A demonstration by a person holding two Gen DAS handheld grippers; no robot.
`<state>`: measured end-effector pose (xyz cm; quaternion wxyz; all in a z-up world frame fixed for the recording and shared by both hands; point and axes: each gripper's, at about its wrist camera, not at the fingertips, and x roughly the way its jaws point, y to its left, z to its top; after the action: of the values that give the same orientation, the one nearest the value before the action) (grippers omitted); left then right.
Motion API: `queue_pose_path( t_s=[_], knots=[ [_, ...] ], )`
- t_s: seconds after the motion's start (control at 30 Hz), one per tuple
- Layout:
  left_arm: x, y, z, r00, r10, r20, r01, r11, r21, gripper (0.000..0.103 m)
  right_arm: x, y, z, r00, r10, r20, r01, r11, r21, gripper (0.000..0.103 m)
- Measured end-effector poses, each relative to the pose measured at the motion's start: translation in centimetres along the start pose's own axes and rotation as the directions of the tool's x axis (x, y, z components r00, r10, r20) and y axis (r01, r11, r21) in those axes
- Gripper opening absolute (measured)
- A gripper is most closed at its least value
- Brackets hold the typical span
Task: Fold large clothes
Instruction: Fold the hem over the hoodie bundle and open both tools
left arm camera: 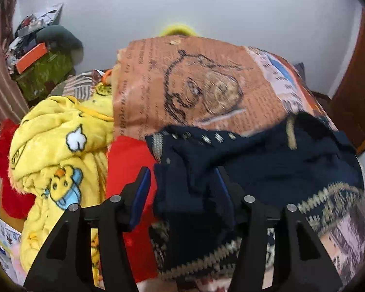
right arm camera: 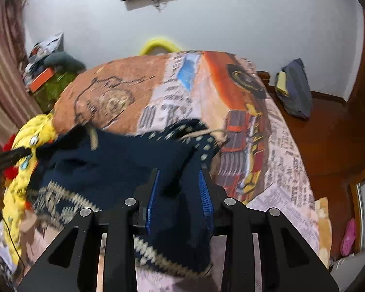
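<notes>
A navy knitted sweater [left arm camera: 267, 165] with beige zigzag bands lies rumpled on the printed bed cover [left arm camera: 206, 77]. My left gripper [left arm camera: 182, 185] is open over its left edge. A fold of navy cloth sits between the blue pads, nearer the right one, and red cloth shows in the gap by the left pad. In the right wrist view the sweater [right arm camera: 114, 160] spreads to the left, with a beige drawstring at its far end. My right gripper [right arm camera: 178, 189] is open with a hanging fold of the sweater between its ridged pads, and both pad faces are showing.
A yellow fleece blanket [left arm camera: 60, 146] with cartoon prints and a red cloth [left arm camera: 129, 170] lie piled left of the sweater. Boxes and clutter [left arm camera: 43, 73] stand in the far left corner. Right of the bed, a dark bag [right arm camera: 294, 90] leans on the wall and a pink shoe [right arm camera: 348, 238] lies on the floor.
</notes>
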<state>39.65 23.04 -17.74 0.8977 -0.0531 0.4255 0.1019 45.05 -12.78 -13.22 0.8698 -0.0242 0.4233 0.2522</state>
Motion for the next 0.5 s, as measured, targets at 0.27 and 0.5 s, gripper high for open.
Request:
queue_pose_path(
  t_s=[0.27,0.5],
  knots=[
    [3.9,-4.2,-3.2,0.99,-0.059,-0.131,0.071,0.993,0.09,0.054,4.7,2.5,-2.7,0.993,0.036,-0.111,-0.04,0.999,-0.037,0.031],
    [8.9,-4.5,0.8,0.99,-0.023,-0.138,0.028,0.999,0.035,0.054,8.9,2.4,0.5,0.99,0.041,-0.137,-0.043,0.999,-0.013,0.043]
  ],
)
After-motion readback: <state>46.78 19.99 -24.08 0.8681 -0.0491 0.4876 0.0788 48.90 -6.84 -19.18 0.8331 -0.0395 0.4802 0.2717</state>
